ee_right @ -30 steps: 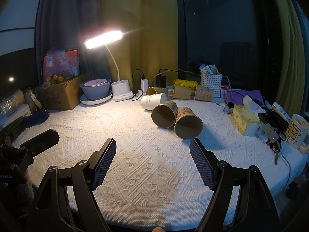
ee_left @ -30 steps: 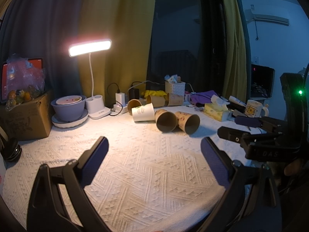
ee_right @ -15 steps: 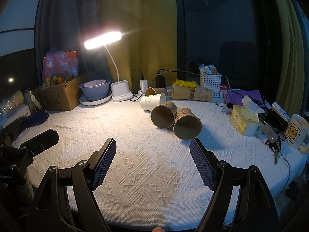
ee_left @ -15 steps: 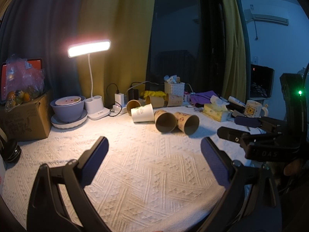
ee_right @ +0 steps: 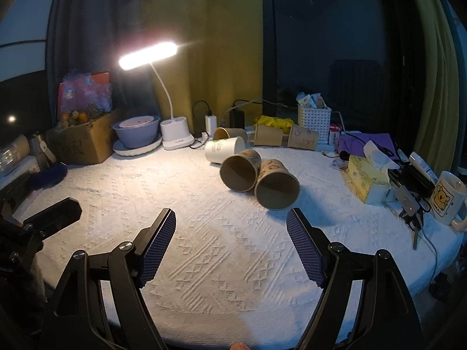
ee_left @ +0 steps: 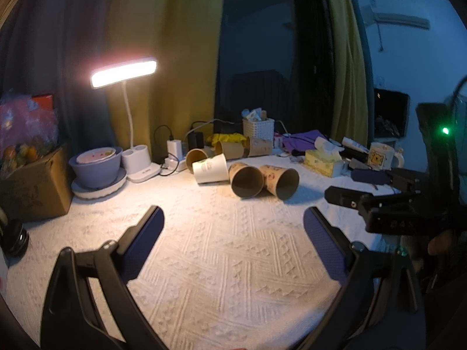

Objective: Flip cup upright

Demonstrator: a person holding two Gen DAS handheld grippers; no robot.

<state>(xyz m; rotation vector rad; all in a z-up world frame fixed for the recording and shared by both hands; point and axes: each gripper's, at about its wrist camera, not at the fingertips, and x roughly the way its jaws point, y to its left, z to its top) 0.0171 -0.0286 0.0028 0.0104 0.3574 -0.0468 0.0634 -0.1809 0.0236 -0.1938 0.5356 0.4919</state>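
Observation:
Several paper cups lie on their sides on the white tablecloth. Two brown cups lie side by side with their mouths toward me, and a white cup lies behind them. They also show in the left wrist view: brown cup, brown cup, white cup. More brown cups lie at the back. My right gripper is open and empty, short of the nearest brown cup. My left gripper is open and empty over bare cloth.
A lit desk lamp, a purple bowl on a plate and a cardboard box stand at the back left. A tissue box, keys and a bear mug sit at the right. A white basket stands behind.
Both views have shifted slightly; the cups sit a little lower and nearer in the right wrist view. Both grippers stay open and empty.

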